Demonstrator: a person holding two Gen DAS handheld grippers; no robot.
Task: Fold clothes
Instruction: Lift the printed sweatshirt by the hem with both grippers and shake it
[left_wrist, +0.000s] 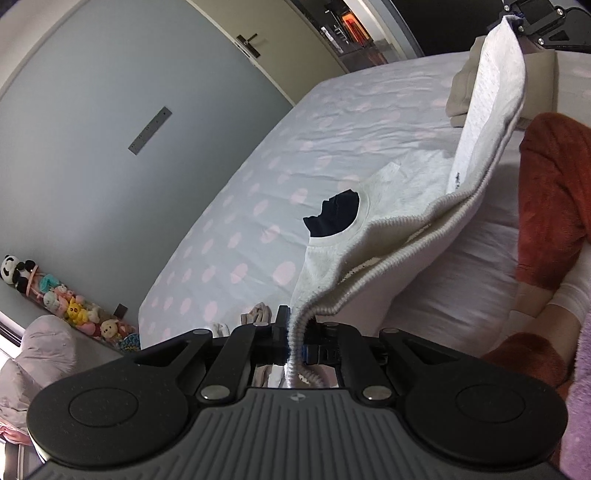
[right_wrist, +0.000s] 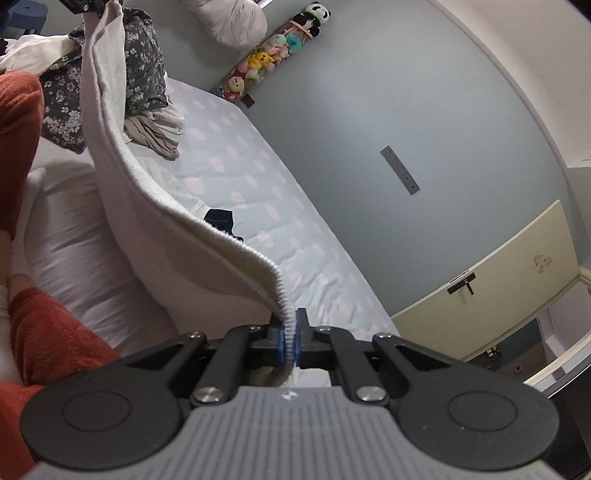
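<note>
Both hand-held grippers are pinching the ribbed hem of a white knitted sweater.

The left hand-held gripper (left_wrist: 291, 332) and right hand-held gripper (right_wrist: 290, 332) are each clenching that hem, holding the white knitted sweater (left_wrist: 476, 155) stretched between them above the bed with the pale blue, pink-spotted sheet (left_wrist: 258, 184). Its dark-lined neckline is lying on the sheet, and a heap of floral and beige clothes (right_wrist: 144, 74) is sitting farther back.
</note>
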